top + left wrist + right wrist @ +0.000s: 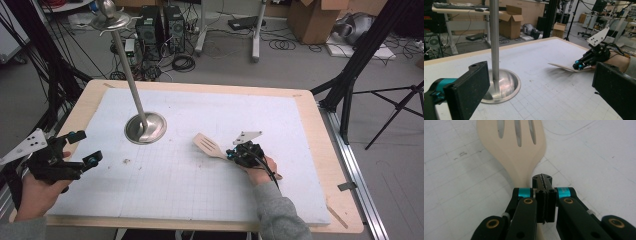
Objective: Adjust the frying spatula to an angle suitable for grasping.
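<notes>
A: Where is the pale wooden slotted spatula (210, 146)?

B: On the right half of the worktop (320, 150), over the white gridded mat (200, 190). Its slotted blade points up and left, toward the stand; its handle runs down and right into the right gripper (234, 154).

A: Is it lying flat?

B: The left gripper view shows the blade (560, 66) lifted a little off the mat, with a shadow beneath it.

A: And the right gripper's jaws?

B: Pressed together. In the right gripper view the two black jaws meet over the spatula's (511, 152) neck, just behind the blade, and the handle passes under them. They look to be pinching the handle, though the contact itself is hidden beneath the jaw tips.

A: What holds that gripper?

B: A hand in a grey sleeve (274, 212), coming in from the bottom edge.

A: What else stands nearby?

B: A silver metal stand with a round domed base (145, 128) and a slim tilted pole, left of the spatula and apart from it.

A: And the left gripper (82, 149)?

B: At the left edge of the worktop, well apart from the spatula. Its jaws are spread wide with nothing between them; the left gripper view looks through them at the stand's base (506, 85).
</notes>
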The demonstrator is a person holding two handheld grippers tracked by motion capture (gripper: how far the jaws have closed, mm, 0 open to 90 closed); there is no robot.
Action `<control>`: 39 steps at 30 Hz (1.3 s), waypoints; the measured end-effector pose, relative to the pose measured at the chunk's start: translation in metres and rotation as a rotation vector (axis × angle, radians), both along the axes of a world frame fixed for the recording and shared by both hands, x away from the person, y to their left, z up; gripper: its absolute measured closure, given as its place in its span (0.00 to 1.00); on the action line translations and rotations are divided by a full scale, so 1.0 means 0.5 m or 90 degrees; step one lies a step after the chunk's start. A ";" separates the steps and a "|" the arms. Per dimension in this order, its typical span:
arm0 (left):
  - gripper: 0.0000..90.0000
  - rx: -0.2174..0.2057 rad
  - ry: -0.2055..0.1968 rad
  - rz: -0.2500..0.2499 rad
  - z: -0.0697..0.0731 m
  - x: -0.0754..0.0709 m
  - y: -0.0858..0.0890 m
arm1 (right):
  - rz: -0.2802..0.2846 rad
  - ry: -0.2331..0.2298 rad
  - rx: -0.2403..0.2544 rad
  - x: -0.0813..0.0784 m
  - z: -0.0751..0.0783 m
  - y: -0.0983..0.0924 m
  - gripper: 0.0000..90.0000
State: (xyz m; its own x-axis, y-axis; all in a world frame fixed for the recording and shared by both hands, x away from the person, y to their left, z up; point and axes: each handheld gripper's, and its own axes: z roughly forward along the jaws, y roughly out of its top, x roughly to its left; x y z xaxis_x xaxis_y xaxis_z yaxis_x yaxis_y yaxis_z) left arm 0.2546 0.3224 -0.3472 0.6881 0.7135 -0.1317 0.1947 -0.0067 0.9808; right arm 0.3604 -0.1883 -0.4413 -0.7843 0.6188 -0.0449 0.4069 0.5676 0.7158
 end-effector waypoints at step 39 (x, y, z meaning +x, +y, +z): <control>0.02 -0.016 0.003 -0.020 0.003 0.015 -0.014 | 0.027 0.004 0.007 -0.029 -0.004 0.015 1.00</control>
